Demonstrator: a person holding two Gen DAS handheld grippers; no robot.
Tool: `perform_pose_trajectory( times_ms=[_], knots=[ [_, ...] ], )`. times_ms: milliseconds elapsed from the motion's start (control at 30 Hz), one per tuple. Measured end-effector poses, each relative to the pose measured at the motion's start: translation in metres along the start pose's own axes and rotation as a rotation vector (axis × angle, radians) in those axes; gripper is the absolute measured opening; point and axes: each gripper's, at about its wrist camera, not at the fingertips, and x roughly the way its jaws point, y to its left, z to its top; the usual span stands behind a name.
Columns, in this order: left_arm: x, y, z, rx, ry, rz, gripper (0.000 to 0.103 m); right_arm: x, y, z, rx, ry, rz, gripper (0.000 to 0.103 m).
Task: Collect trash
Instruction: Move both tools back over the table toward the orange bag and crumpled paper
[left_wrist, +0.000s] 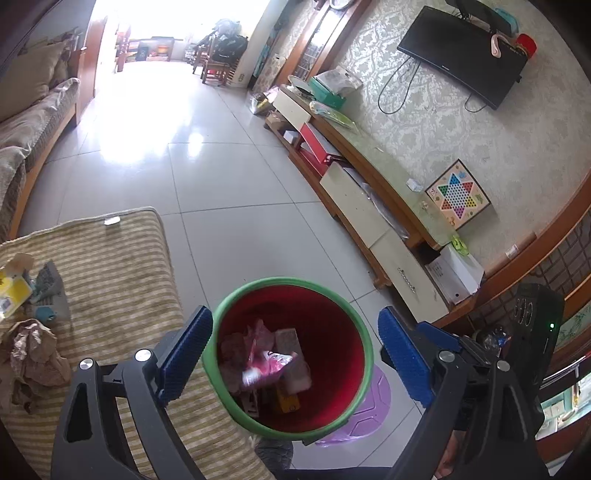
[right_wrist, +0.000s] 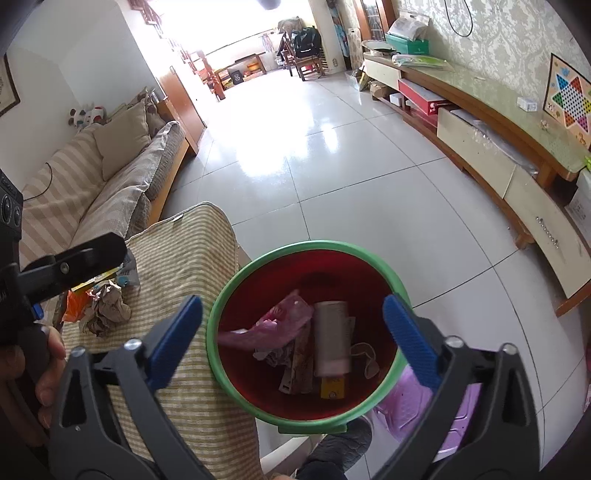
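A red bin with a green rim (left_wrist: 295, 286) (right_wrist: 314, 245) stands on the floor beside a striped-cloth table (left_wrist: 118, 266) (right_wrist: 192, 258). Inside lie a pink wrapper (left_wrist: 266, 360) (right_wrist: 280, 321), a pale box (right_wrist: 332, 339) and other scraps. My left gripper (left_wrist: 295, 354) is open and empty above the bin. My right gripper (right_wrist: 295, 339) is open and empty above the bin too. Crumpled brown paper (left_wrist: 33, 350) (right_wrist: 107, 306), a yellow box (left_wrist: 13, 291) and an orange wrapper (right_wrist: 75, 306) lie on the table.
A purple stool (left_wrist: 365, 406) (right_wrist: 424, 410) stands by the bin. A long TV cabinet (left_wrist: 369, 206) (right_wrist: 498, 147) runs along the right wall. A sofa (right_wrist: 92, 192) is at left. The tiled floor (left_wrist: 229, 166) stretches ahead.
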Motion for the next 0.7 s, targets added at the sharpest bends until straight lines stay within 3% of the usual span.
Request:
perform_pose_trajectory(
  times_ms=[133,500,700],
  knots=[
    [-0.019,0.005,0.000,0.006,-0.036,0.039,0.095,-0.002,0.008,0.002,-0.017,0.005,-0.035,0.098],
    [-0.089,0.034,-0.011,0.006,-0.091,0.118,0.095,-0.030,0.056,-0.002,-0.062,-0.023,-0.043,0.098],
    [-0.138,0.058,-0.033,0.004,-0.118,0.167,0.095,-0.042,0.096,-0.010,-0.094,-0.033,-0.007,0.098]
  ],
)
